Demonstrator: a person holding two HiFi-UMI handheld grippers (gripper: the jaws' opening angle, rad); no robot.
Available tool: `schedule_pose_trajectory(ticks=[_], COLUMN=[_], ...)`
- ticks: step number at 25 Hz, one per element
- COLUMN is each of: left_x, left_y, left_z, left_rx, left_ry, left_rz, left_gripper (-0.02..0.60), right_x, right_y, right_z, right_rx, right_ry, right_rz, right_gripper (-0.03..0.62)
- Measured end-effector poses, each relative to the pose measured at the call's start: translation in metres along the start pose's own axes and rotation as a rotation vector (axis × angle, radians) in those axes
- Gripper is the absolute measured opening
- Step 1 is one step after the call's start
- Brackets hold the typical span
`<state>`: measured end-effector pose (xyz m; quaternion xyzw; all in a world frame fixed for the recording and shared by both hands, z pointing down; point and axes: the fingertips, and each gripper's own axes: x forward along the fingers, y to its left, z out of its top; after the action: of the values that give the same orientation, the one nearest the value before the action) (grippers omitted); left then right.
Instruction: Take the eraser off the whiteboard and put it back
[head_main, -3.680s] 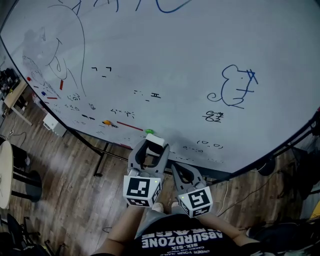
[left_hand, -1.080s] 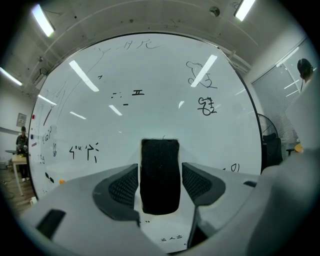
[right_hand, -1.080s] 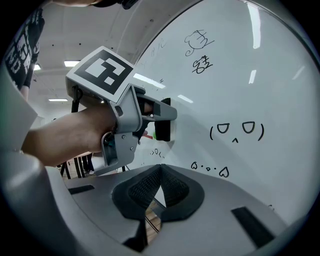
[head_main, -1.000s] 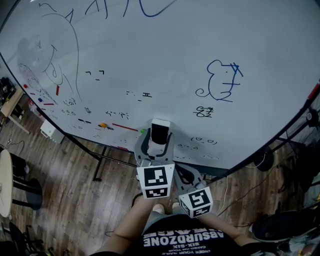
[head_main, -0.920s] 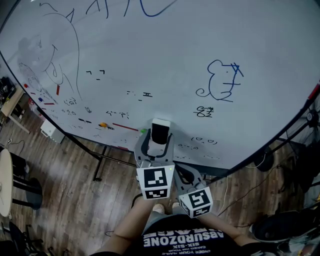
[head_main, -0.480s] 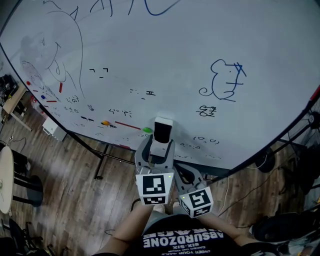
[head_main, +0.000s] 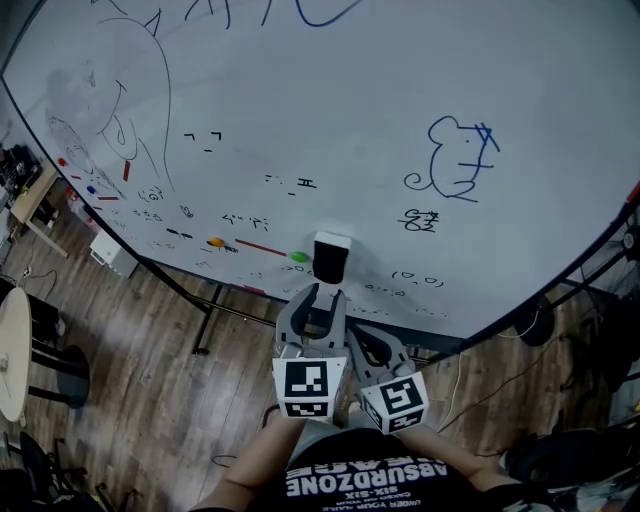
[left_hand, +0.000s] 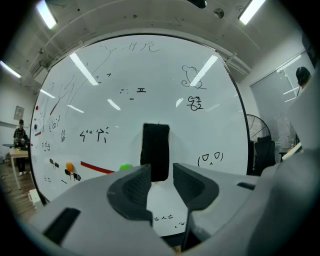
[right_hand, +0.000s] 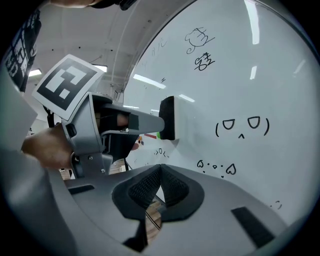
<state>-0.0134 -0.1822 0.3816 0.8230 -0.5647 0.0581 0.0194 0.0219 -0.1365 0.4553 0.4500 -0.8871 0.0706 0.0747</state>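
Observation:
The eraser (head_main: 330, 260), white-backed with black felt, sits upright on the whiteboard (head_main: 350, 120) near its lower edge. My left gripper (head_main: 318, 298) is just below it in the head view. Its jaws have just been closing and stand half apart with nothing between them. In the left gripper view the eraser (left_hand: 156, 150) is straight ahead, beyond the fingertips of the left gripper (left_hand: 161, 180). My right gripper (head_main: 354, 333) hangs beside the left one, lower right, jaws together. In the right gripper view its pads (right_hand: 160, 172) meet, and the eraser (right_hand: 168, 118) shows edge-on against the board.
A green magnet (head_main: 298, 257) and an orange magnet (head_main: 214, 243) stick to the board left of the eraser. A blue mouse drawing (head_main: 455, 160) is at the upper right. The board's stand leg (head_main: 205, 320) and a wooden floor lie below. A round table (head_main: 10, 350) stands at the far left.
The eraser was between the left jaws at the board; now it stays on the board and the left gripper has drawn back toward me with narrower jaws. The right gripper has not moved.

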Motion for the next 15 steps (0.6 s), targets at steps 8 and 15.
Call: schedule_pose_trajectory(ticks=[8,15], left_x=[-0.007,-0.013], left_y=[-0.002,0.000], left_z=[-0.021,-0.037], left_rx=[-0.015,-0.035], left_ry=[0.041,0.072], left_rz=[-0.019,-0.028], left_gripper=[0.061,0.015], right_x=[0.000,0.002], right_y=[-0.002,0.000], right_z=[0.006,0.005], right_rx=[-0.004,-0.004], right_ry=[-0.025,-0.017], right_rz=[-0.010,0.005], right_gripper=[-0.002,-0.002])
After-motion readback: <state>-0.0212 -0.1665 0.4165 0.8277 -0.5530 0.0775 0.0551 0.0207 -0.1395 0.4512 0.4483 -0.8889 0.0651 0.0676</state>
